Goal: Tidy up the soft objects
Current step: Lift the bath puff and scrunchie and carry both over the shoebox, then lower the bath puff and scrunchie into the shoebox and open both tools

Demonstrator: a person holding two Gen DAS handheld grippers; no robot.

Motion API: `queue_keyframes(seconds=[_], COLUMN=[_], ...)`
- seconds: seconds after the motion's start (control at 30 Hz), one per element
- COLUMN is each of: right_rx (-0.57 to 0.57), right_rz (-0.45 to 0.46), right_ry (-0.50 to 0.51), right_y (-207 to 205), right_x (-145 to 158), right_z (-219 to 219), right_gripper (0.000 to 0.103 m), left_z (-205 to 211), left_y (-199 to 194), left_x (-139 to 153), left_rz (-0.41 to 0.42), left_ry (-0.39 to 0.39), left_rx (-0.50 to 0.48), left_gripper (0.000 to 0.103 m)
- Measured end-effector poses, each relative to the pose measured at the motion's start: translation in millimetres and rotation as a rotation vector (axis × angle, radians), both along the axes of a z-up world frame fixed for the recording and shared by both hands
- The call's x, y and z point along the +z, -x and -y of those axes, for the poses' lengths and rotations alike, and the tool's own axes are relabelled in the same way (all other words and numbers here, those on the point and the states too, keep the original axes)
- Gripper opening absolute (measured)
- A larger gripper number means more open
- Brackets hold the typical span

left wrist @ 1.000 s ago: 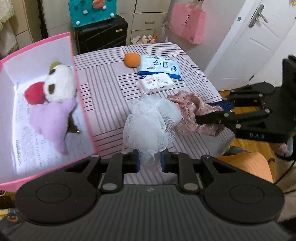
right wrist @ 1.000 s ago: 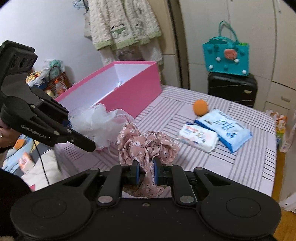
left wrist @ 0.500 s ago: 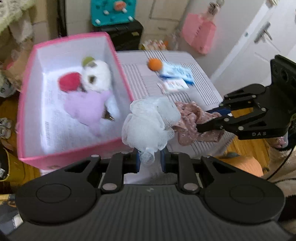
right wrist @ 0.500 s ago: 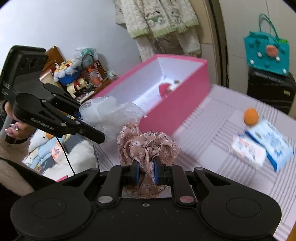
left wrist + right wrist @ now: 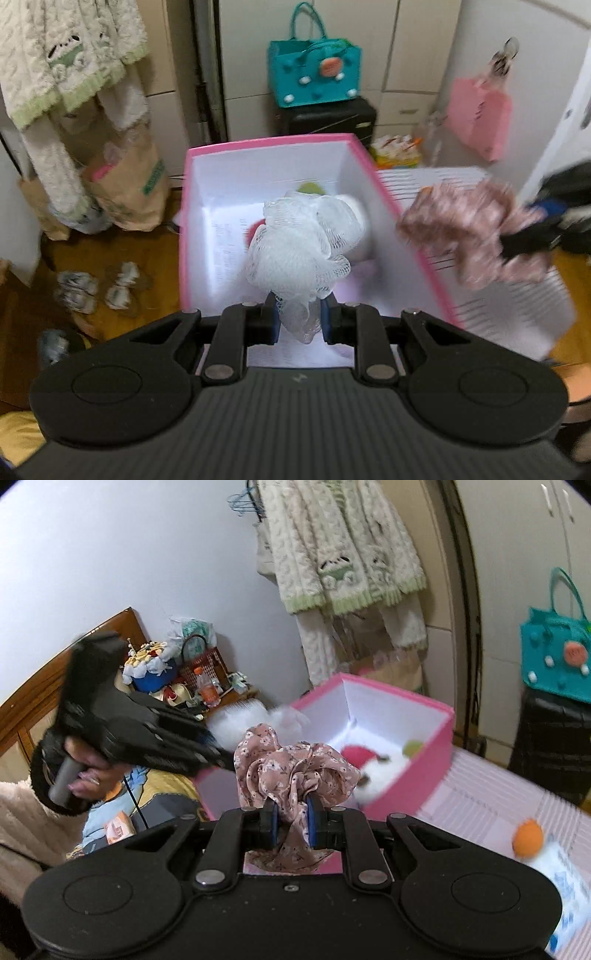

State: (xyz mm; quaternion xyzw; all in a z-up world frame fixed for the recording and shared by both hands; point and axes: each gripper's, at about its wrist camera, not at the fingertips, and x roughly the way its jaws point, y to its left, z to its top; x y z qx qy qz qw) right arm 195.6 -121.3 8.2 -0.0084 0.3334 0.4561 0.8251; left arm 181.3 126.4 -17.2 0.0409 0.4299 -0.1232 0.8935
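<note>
1. Box point(image 5: 402, 221): on the table point(image 5: 517, 317), along its left edge; left wrist view.
2. Mesh sponge point(image 5: 299, 254): over the box's interior, clamped in the left gripper point(image 5: 298, 320) at 6 o'clock of it.
3. Scrunchie point(image 5: 469, 229): at 3 o'clock of the sponge, outside the box wall, over the table, pinched by the right gripper point(image 5: 291, 823).
4. Plush toys point(image 5: 373, 771): inside the box, behind the scrunchie in the right wrist view.
5. Ball point(image 5: 527, 833): on the table at 4 o'clock of the box, beside a wipes pack point(image 5: 565, 882).
6. Bag point(image 5: 314, 74): on a suitcase point(image 5: 332, 116), at 12 o'clock behind the box.
</note>
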Motion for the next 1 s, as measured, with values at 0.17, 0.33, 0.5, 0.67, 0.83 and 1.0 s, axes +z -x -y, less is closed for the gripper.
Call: queue_keyframes(seconds=[0.17, 0.33, 0.5, 0.67, 0.83, 1.0], right_rx=[-0.003, -0.005, 0.008, 0.033, 0.059, 0.06], right_rz=[0.073, 0.089, 0.008, -0.046, -0.069, -0.022], right_ry=[0.042, 0.084, 0.122, 0.202, 0.254, 0.327], right_y=[-28.7, -68.7, -120.3, -150.9, -169.9, -173.7], right_x=[1.7, -3.1, -17.9, -39.4, -58.2, -70.2], right_z=[-34.8, -62.5, -90.7, -117.1, -135.4, -149.2], right_gripper=[0.018, 0.018, 0.019, 0.019, 0.026, 0.04], left_z=[-6.5, -5.9, -7.5, -8.1, -10.2, -9.0], left_y=[-27.9, -48.9, -69.1, -81.1, -84.0, -79.3], left_x=[-15.0, -23.3, -35.6, -45.7, -44.3, -39.5], left_rz=[-0.046, -0.046, -0.06, -0.049, -0.055, -0.015], left_ry=[-0.045, -0.084, -0.091, -0.145, -0.104, -0.109], left_rx=[-0.008, -0.02, -0.004, 0.013, 0.019, 0.023], left_gripper=[0.02, 0.02, 0.021, 0.023, 0.027, 0.038])
